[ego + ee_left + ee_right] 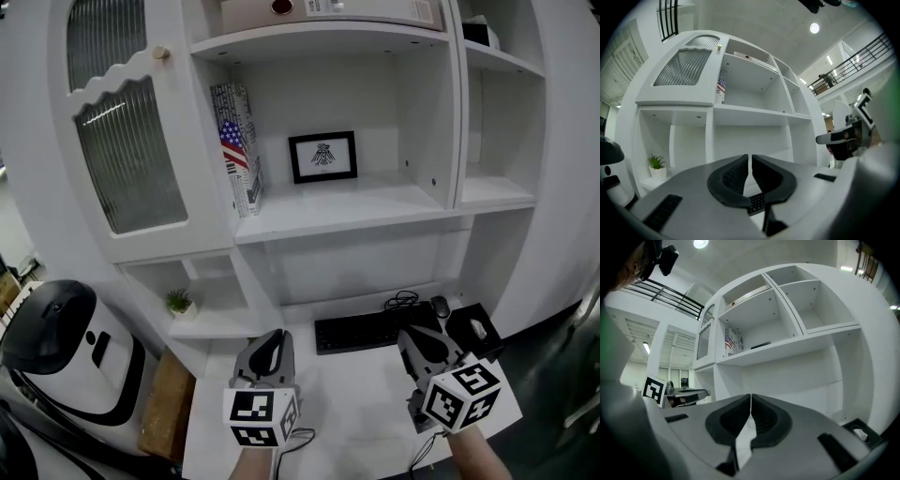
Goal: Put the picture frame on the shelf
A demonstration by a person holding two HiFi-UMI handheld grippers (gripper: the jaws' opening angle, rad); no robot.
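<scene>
A black picture frame (pixel 322 157) with a white mat and a small dark emblem stands upright at the back of the white shelf (pixel 347 211). In the right gripper view the picture frame (pixel 761 345) shows only as a thin dark strip on that shelf. My left gripper (pixel 272 342) hangs low over the white desk (pixel 347 394), pointing at the shelving, shut with nothing between its jaws. My right gripper (pixel 424 337) is level with it on the right, above the keyboard's end, also shut and empty. Both are well below and in front of the frame.
A flag-printed box (pixel 236 150) stands left of the frame. A black keyboard (pixel 361 331), a mouse (pixel 440 305) and a black box (pixel 475 328) lie on the desk. A small potted plant (pixel 178 302) sits in the lower cubby. A ribbed-glass cabinet door (pixel 127 159) and a white-and-black machine (pixel 61 347) are at left.
</scene>
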